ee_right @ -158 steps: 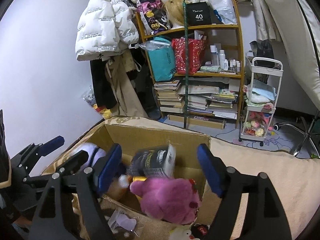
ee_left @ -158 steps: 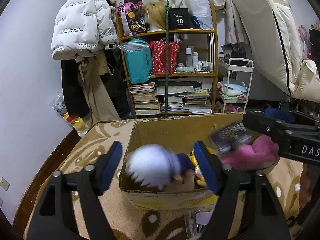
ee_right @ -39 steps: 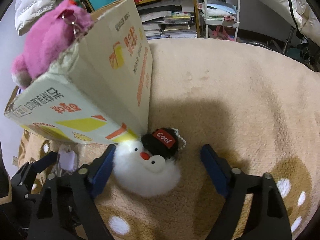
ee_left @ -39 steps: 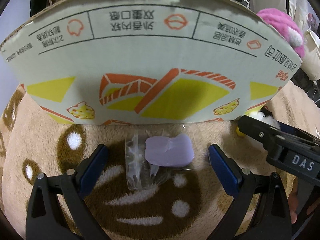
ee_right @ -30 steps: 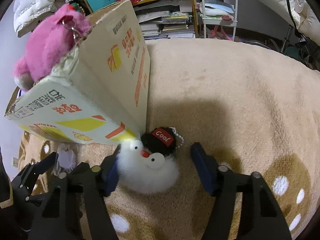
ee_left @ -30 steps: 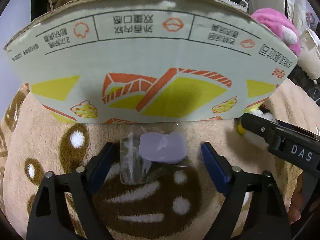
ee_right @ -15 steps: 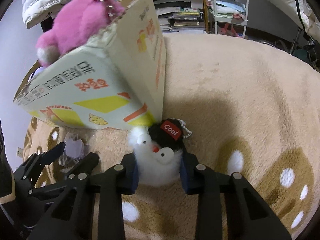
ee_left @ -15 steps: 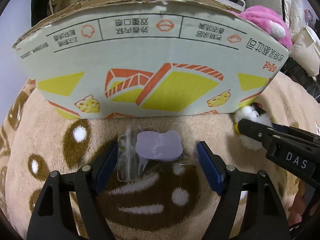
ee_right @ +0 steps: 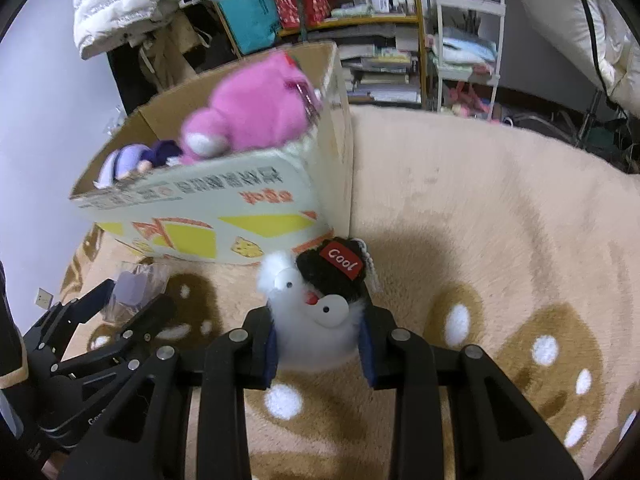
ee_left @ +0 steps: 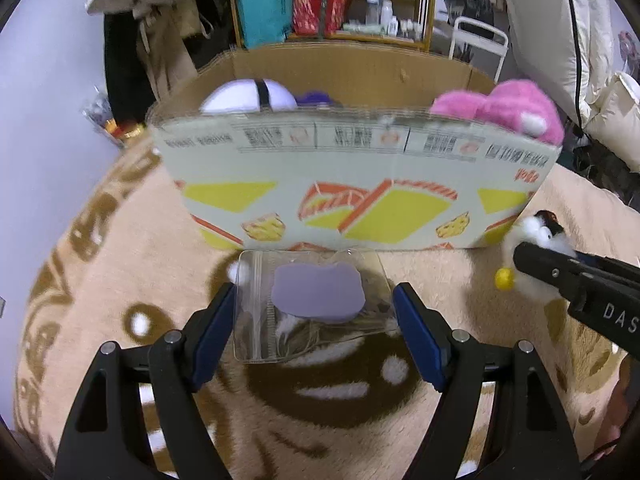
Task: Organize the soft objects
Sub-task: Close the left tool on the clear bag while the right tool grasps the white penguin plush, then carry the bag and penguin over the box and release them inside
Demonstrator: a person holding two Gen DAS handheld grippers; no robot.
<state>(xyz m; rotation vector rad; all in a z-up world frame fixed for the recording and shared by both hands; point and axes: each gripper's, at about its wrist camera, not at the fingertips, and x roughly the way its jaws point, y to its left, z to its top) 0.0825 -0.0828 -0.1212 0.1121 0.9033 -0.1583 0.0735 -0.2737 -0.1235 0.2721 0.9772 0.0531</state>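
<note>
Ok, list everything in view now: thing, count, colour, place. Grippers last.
cardboard box: 1, brown with yellow print, on blanket
pink plush: 1, pink, in box at right corner
white plush: 1, white-purple, in box at left
clear bag: 1, transparent with lilac piece, before box
white fluffy toy: 1, white with black cap, beside box corner
blanket: 1, beige-brown
shelf: 1, wooden, behind
left gripper: closed on bag
right gripper: closed on toy

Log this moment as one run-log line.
left gripper: shut on clear plastic bag | right gripper: shut on white fluffy plush | cardboard box: ahead

Both toys now clamped, lifted.
</note>
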